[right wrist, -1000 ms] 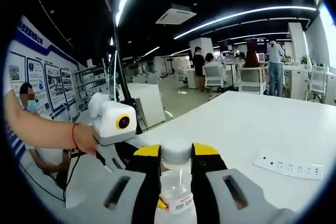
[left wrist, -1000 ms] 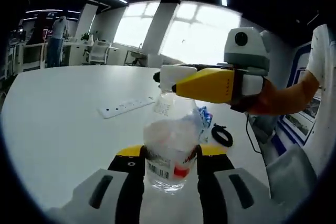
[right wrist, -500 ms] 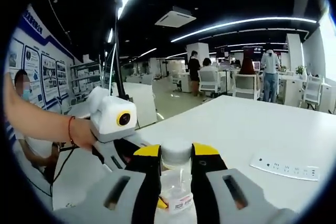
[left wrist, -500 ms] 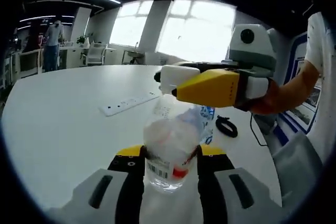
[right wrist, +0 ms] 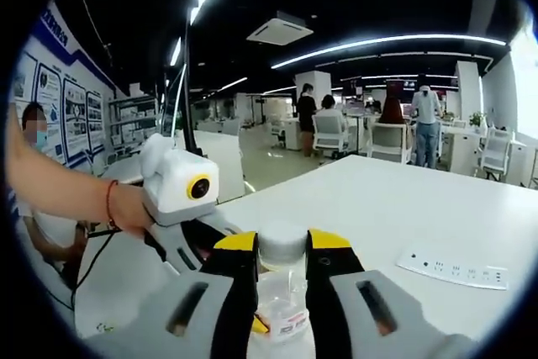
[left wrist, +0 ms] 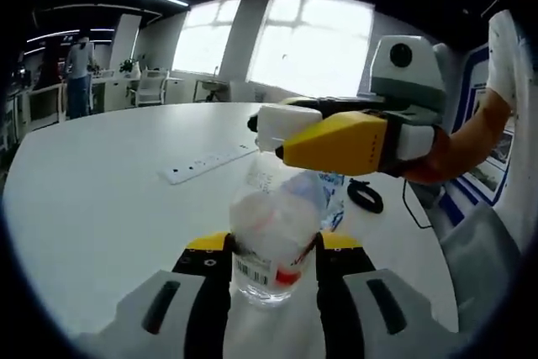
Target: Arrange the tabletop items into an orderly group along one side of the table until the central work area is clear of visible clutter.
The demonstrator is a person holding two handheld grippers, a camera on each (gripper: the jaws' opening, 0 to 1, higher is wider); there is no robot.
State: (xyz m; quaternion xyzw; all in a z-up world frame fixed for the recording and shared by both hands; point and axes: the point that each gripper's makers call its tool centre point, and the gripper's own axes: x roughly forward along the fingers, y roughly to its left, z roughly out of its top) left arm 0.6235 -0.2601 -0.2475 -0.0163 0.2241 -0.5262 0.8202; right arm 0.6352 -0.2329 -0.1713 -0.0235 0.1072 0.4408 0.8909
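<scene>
A clear plastic bottle [left wrist: 276,233] stands upright on the white bench [left wrist: 101,199]. The left tool [left wrist: 273,260] clamps its body low down, while the right tool [right wrist: 282,256] grips its white cap [right wrist: 282,244]. A power strip [left wrist: 206,166] lies beyond.

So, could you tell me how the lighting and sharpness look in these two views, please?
Left gripper view: the windows behind blow out to white, and the clear plastic bottle held in the left gripper looks hazy against them. Right gripper view: dim ceiling with bright strip lights; fisheye bends the white table's edge.
</scene>
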